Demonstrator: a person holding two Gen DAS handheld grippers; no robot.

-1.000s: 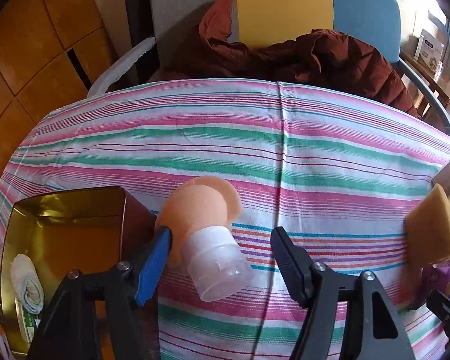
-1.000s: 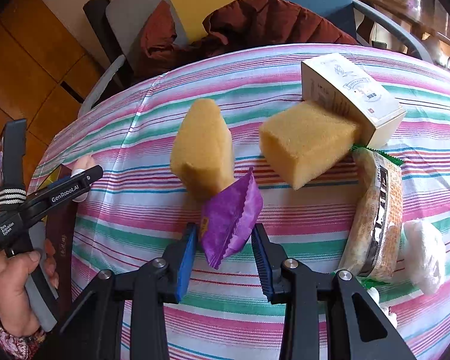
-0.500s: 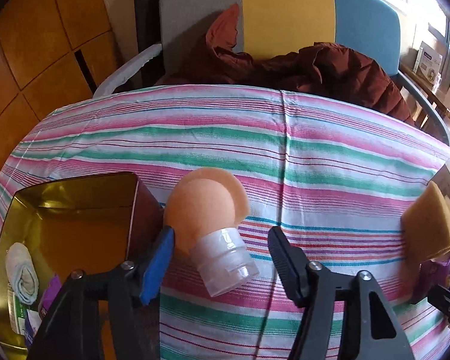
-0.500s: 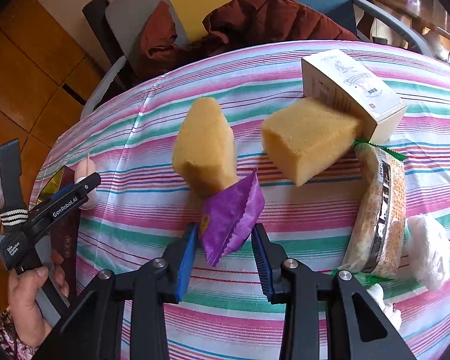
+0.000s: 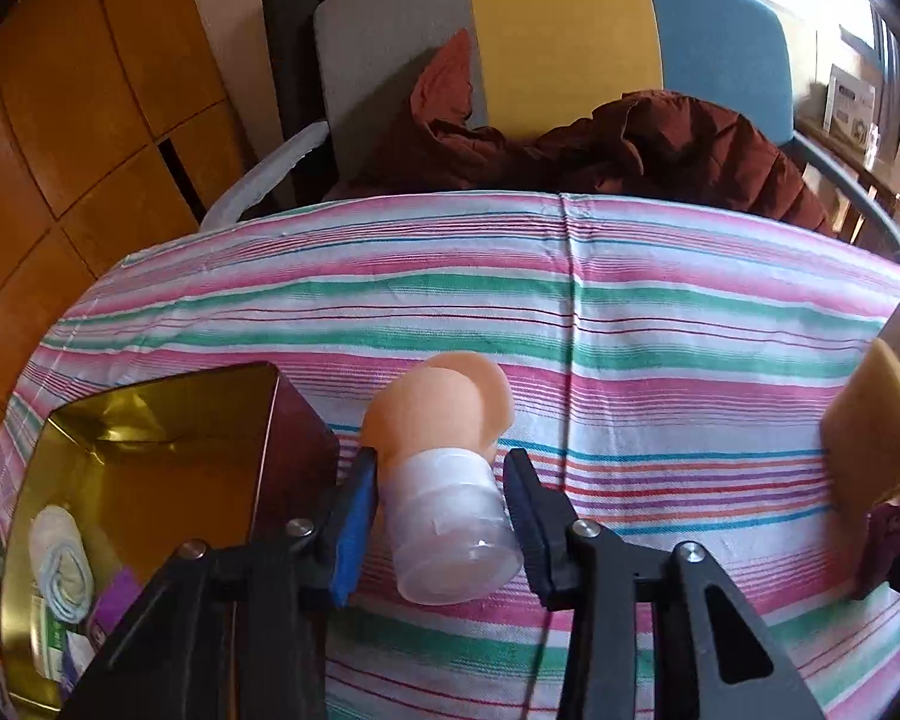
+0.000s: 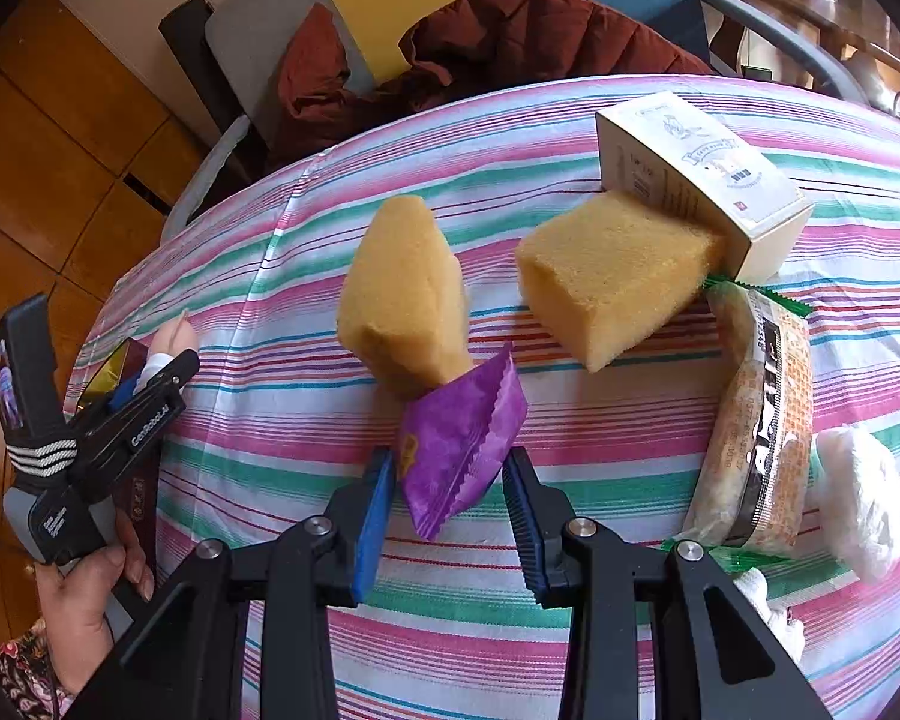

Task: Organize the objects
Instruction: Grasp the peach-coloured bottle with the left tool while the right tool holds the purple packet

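My left gripper (image 5: pixel 441 519) is shut on a peach silicone bottle with a clear cap (image 5: pixel 447 468), lifted clear of the striped cloth, just right of a gold-lined tin box (image 5: pixel 150 420). The box holds a rolled white cloth (image 5: pixel 60 561) and small packets. My right gripper (image 6: pixel 450 501) is closed around a purple sachet (image 6: pixel 456 450) that rests on the cloth and leans against a yellow sponge (image 6: pixel 405 294). The left gripper (image 6: pixel 120 402) also shows at the left of the right wrist view.
A second yellow sponge (image 6: pixel 612 276), a cream carton (image 6: pixel 696 180), a wafer packet (image 6: pixel 762 420) and a white wad (image 6: pixel 861 498) lie to the right. A chair with a maroon jacket (image 5: pixel 630 144) stands behind the table (image 5: pixel 690 312).
My left gripper has closed on the peach bottle and lifted it off the cloth. The right gripper and purple sachet have stayed about where they were.
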